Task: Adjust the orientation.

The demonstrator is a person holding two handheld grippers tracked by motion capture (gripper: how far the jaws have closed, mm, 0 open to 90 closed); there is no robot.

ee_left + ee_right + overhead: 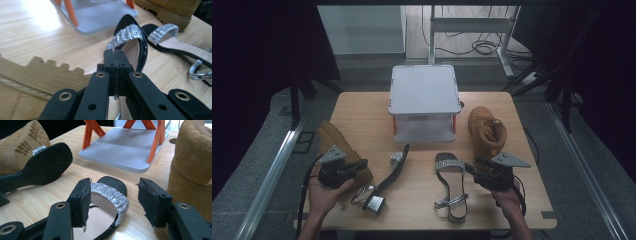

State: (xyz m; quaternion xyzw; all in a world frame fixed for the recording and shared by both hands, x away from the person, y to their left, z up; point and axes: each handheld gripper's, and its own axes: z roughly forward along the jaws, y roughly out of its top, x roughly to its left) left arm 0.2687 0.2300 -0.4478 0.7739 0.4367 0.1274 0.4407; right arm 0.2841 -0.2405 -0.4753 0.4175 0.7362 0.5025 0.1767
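Observation:
Two black sandals with silver straps lie on the wooden table [362, 107]. One sandal [394, 169] is tipped on its side at centre left, its sole [47, 160] facing the right gripper view. The other sandal [451, 186] stands flat at centre right. My left gripper [363, 163] is shut, its tips [114, 51] just short of the tipped sandal's silver strap [126, 33], nothing visibly between them. My right gripper [469, 166] is open, its jaws [115, 183] standing either side of the flat sandal's toe strap [110, 192].
A grey stand [424, 90] with orange legs sits at the table's back middle. A tan boot [332, 142] lies on its side at the left under my left hand. A second tan boot [487, 127] stands upright at the right, close beside my right gripper.

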